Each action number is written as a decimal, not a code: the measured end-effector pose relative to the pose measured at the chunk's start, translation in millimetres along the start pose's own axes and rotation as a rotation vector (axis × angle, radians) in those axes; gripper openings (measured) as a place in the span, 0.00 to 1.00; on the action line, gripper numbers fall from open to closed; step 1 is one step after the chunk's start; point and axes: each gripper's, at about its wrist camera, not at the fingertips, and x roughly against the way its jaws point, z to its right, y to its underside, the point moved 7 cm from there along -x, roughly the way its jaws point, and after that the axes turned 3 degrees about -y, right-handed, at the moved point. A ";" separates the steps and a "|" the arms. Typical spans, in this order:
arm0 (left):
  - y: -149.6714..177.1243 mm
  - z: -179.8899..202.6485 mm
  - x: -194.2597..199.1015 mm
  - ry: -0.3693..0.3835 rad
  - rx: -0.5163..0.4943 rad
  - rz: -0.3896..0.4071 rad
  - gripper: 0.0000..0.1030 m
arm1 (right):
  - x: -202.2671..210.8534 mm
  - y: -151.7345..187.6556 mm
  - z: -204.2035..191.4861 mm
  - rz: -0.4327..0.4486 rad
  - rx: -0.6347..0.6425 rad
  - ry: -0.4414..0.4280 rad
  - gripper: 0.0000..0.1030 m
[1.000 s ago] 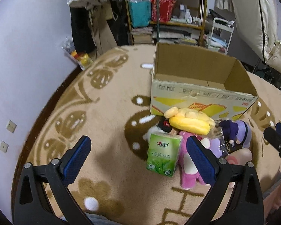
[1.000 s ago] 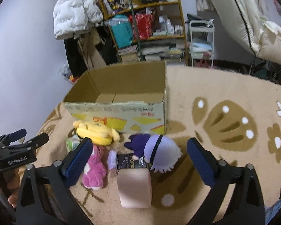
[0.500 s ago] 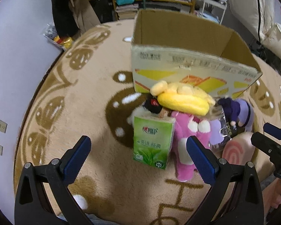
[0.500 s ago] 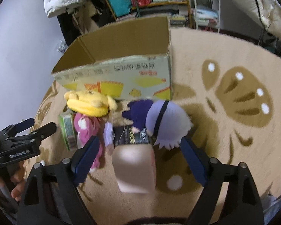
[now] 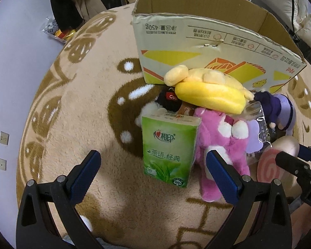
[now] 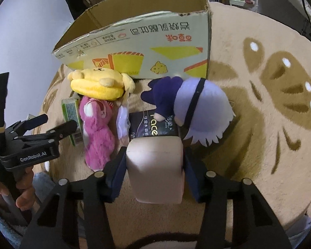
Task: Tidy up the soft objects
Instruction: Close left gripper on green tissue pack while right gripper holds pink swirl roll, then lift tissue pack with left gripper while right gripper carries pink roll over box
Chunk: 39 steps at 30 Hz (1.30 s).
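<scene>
Nearest of all, the right gripper [image 6: 154, 161] is closed on the pale pink cushion [image 6: 155, 170], its blue pads pressed against the cushion's two sides; the cushion sits on the tan carpet [image 6: 259, 155] at the near edge of the pile. The left gripper [image 5: 153, 174] is spread wide and holds nothing, its fingers [image 5: 84, 176] hanging above the carpet on either side of the green tissue pack [image 5: 169, 149], which stands upright just beyond them.

Touching the pack's right side lies the pink plush bear [image 5: 221, 145], stretched out with its feet toward the near edge. In the right wrist view a dark packet [image 6: 153, 127] lies flat just past the cushion, with a clear plastic bag [image 6: 122, 122] between it and the bear. The purple plush doll [image 6: 197, 108] rests on the packet's far right corner, its pale rounded head to the right.

Farther on, the yellow plush dog [image 5: 209, 89] lies across the top of the bear's head, and a black and white soft thing [image 5: 168, 99] peeks out from under its left end; what it is I cannot tell. Behind the whole pile, the open cardboard box [image 5: 197, 41] stands on the carpet, its printed front wall right against the yellow dog.
</scene>
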 end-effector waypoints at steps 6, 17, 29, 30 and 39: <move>-1.2 2.8 -6.7 0.010 -0.012 -0.013 0.85 | 4.1 -2.4 2.3 0.021 -0.010 -0.010 0.45; 0.1 4.1 -11.5 0.099 0.035 -0.033 0.51 | 10.1 -3.4 0.4 0.050 0.010 0.019 0.32; 4.5 -1.4 28.1 0.073 0.064 0.092 0.48 | 41.6 -11.5 -6.5 0.195 0.045 0.037 0.30; 4.7 -2.0 32.2 0.068 0.064 0.105 0.49 | 45.0 -12.0 -7.2 0.212 0.049 0.036 0.30; 5.9 -6.5 91.0 0.009 0.072 0.332 0.49 | 80.9 -21.1 -8.2 0.387 0.049 0.057 0.29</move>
